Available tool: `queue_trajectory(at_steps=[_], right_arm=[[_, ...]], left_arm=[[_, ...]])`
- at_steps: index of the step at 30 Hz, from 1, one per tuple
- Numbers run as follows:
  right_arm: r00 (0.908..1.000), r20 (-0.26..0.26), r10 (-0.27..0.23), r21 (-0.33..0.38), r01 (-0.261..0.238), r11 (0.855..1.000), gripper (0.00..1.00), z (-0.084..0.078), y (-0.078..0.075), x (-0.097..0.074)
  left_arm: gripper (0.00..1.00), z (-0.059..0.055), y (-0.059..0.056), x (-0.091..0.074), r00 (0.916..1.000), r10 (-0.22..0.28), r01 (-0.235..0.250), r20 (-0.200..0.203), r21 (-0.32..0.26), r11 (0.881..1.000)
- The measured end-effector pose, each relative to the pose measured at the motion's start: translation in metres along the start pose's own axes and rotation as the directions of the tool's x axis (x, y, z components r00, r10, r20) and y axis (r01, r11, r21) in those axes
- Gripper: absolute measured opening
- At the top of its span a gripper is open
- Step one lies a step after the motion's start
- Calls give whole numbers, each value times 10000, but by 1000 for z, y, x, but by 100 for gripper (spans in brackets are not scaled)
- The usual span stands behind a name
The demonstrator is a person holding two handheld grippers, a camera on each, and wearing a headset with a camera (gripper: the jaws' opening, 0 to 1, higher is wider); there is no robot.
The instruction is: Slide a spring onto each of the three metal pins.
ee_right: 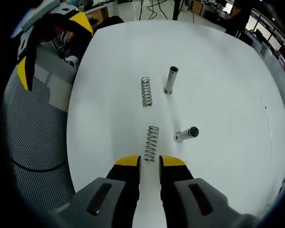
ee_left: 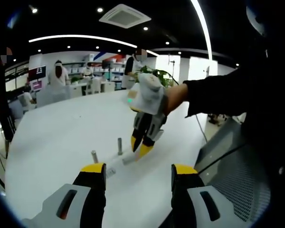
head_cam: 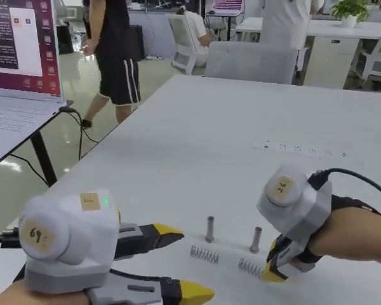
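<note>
Right gripper (ee_right: pixel 150 161): jaws parted to a narrow gap, a little wider than a spring coil, holding nothing.

The near spring (ee_right: pixel 151 141) lay flat on the white table (ee_right: pixel 218 57), straight ahead of those jaws. Its long axis ran almost in line with the gripper's own axis and pointed away from it. Its near end sat at the jaw tips, seemingly just inside the gap. Whether a pad touched the coil could not be told through the fisheye. The jaws therefore bracketed the end of the spring, not its middle.

The near pin (ee_right: pixel 186 134) stood upright just beside that spring, to its right in the right gripper view, and apart from it. The far pin (ee_right: pixel 171 80) stood upright further out. The far spring (ee_right: pixel 146 90) lay flat just to its left, roughly parallel to the near spring. Both pins were bare. Count: two pins, two springs.

Left gripper (ee_left: pixel 138 168): jaws wide apart, empty, held well back from the parts and facing them from the person's left. The right gripper was plainly the nearer to both springs.

Judgement: the pick turns on that end-on alignment. Closing here would catch the last few coils. The spring would then have to swing from flat to upright before it could drop over the near pin beside it.
</note>
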State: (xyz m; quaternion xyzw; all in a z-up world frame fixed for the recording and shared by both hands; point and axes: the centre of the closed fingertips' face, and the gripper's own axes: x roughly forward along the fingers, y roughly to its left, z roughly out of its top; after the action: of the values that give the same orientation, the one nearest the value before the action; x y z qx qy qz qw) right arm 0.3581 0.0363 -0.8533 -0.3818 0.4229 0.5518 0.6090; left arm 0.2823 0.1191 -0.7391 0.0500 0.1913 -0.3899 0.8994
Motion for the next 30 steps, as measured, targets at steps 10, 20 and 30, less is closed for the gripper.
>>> queue_trajectory(at_steps=[10, 20, 30], right_arm=[[9994, 82, -338, 753, 331, 9966, 11, 0, -3, 11], [9980, -353, -532, 739, 557, 9957, 9, 1, 0, 15], [9979, -163, -630, 1032, 643, 9926, 8, -1, -1, 15]], left_arm=[[49, 2, -1, -2, 9999, -52, 54, 139, -93, 9999], [49, 2, -6, -2, 9985, -489, 495, 243, -281, 9984], [49, -2, -14, -1, 9899, -1391, 1384, -279, -270, 9900]])
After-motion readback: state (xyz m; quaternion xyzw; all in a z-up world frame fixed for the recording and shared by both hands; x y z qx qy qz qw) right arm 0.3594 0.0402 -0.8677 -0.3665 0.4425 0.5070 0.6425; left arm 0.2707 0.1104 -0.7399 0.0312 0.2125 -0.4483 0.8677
